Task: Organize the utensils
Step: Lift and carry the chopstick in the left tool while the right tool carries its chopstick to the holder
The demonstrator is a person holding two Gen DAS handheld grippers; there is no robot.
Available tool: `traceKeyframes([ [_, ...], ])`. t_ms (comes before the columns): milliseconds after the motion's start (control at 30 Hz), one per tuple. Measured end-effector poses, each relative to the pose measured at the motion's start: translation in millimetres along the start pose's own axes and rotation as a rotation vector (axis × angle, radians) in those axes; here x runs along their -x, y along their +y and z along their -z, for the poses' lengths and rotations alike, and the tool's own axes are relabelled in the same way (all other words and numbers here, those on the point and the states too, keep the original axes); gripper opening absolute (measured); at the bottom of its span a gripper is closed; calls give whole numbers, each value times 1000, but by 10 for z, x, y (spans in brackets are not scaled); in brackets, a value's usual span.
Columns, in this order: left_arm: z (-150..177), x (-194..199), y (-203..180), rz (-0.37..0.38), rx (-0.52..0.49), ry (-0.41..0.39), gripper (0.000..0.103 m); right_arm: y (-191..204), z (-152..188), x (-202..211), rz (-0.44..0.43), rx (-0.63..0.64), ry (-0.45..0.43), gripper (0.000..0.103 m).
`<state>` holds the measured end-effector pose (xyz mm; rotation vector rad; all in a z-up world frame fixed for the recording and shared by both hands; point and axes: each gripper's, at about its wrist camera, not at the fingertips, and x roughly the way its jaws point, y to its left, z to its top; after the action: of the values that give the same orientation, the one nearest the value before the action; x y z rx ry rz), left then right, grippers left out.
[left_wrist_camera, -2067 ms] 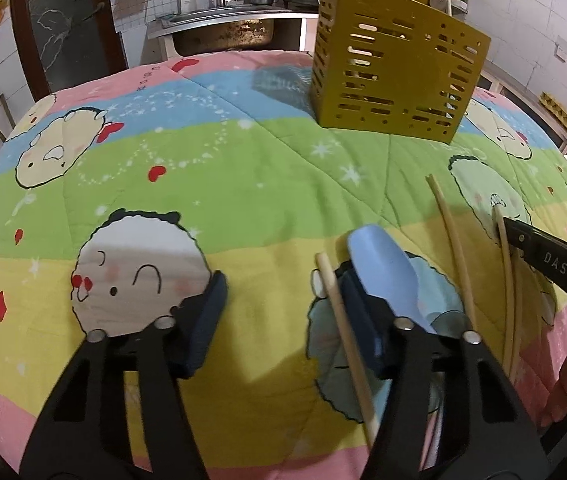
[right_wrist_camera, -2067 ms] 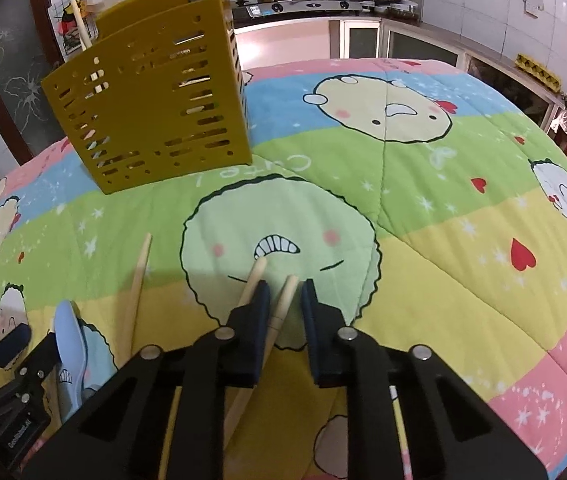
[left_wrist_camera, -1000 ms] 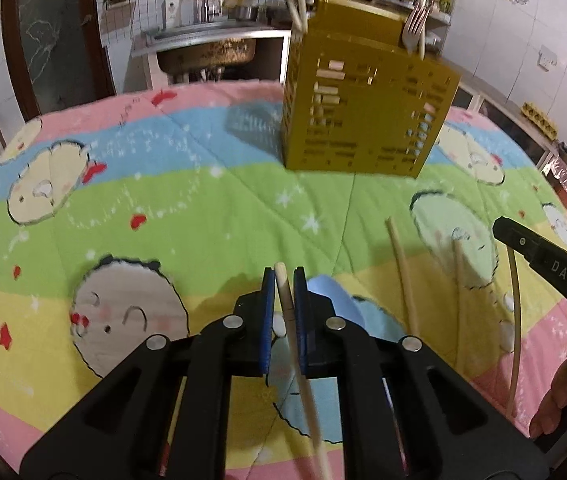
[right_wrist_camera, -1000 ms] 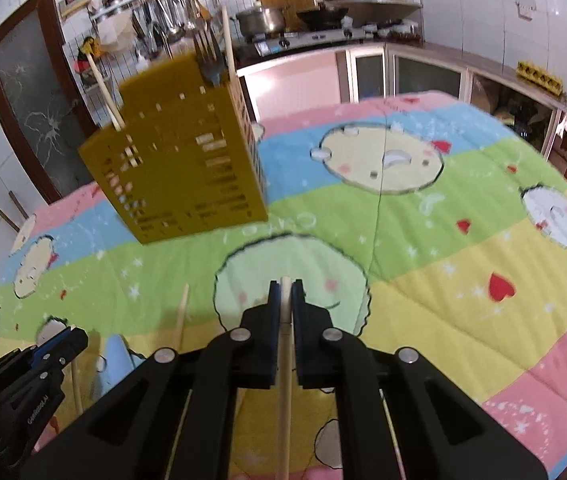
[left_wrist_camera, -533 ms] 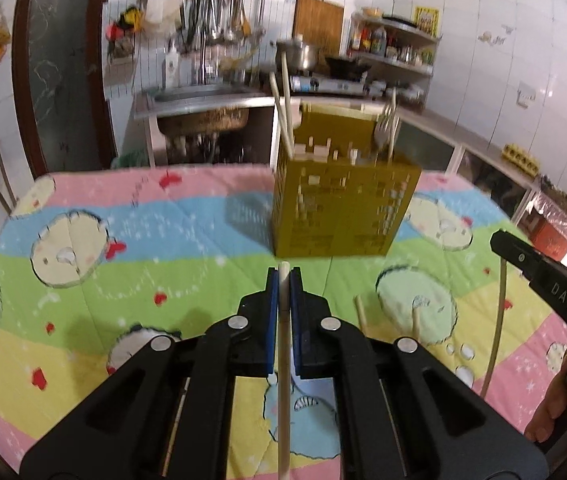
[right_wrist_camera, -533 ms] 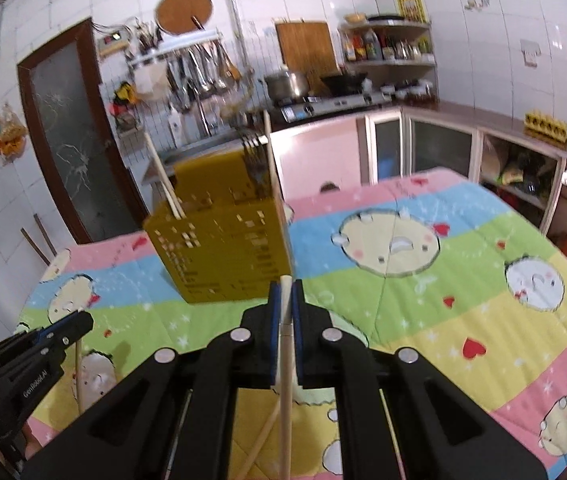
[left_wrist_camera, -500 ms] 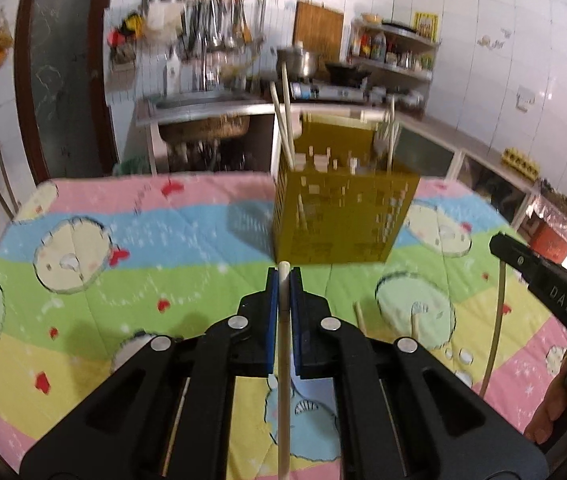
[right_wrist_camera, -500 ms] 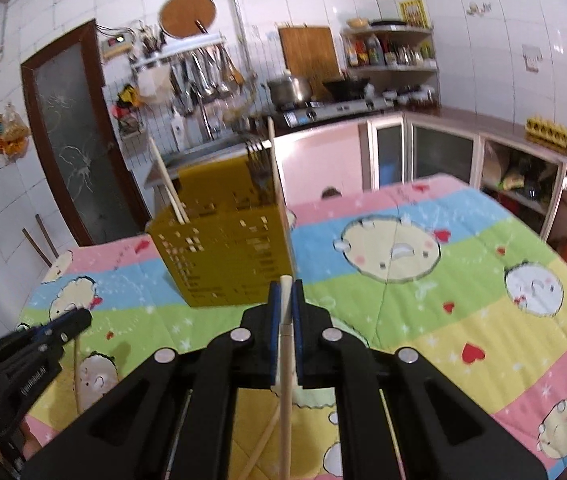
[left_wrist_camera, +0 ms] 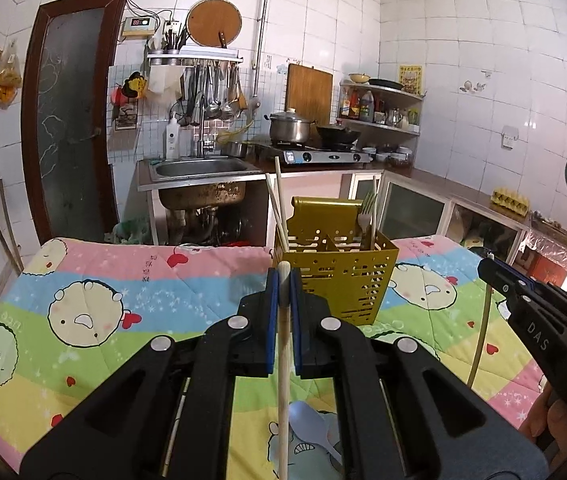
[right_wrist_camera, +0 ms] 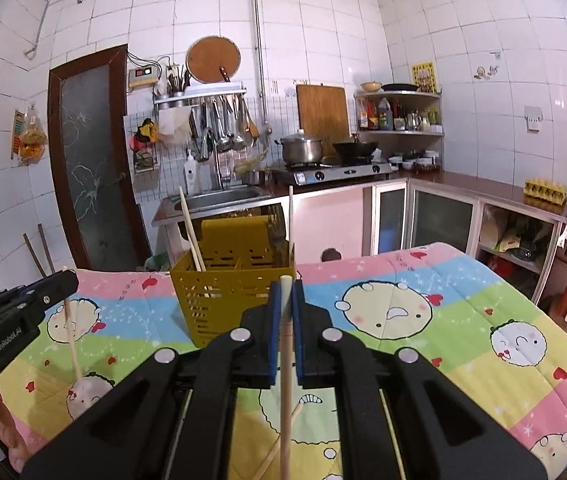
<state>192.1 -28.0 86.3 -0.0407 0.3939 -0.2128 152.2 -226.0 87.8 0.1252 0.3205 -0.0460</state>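
I have the left gripper [left_wrist_camera: 282,280] clamped on one wooden chopstick [left_wrist_camera: 282,360] and the right gripper [right_wrist_camera: 286,286] clamped on another chopstick [right_wrist_camera: 286,380], both raised above the desk [left_wrist_camera: 123,280] with the yellow caddy [left_wrist_camera: 339,276] just ahead. My worry is that a long stick pinched near one end may swing, catch the caddy rim and tip it, or land in the fork [left_wrist_camera: 366,216] compartment. A blue spoon [left_wrist_camera: 309,426] lies below. The cartoon quilt [right_wrist_camera: 463,320] looks soft and uneven; the tiled kitchen behind is cluttered.
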Motion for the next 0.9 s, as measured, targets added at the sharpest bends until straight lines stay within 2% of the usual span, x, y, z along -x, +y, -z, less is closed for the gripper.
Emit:
traceKeyframes([
  [267,-12,-63,41,5,-1,-4,4,9,26,-21,2,10,-16,6],
  [567,-130,32,11,1,-28,-59,4,-25,-70,-40,34,12,-40,6],
  [767,-327,34,20,9,-16,-94,4,-30,-281,-36,30,16,-88,6],
  [900,-574,-43,-1,40,-3,-110,4,-36,-544,-69,19,16,-138,6],
])
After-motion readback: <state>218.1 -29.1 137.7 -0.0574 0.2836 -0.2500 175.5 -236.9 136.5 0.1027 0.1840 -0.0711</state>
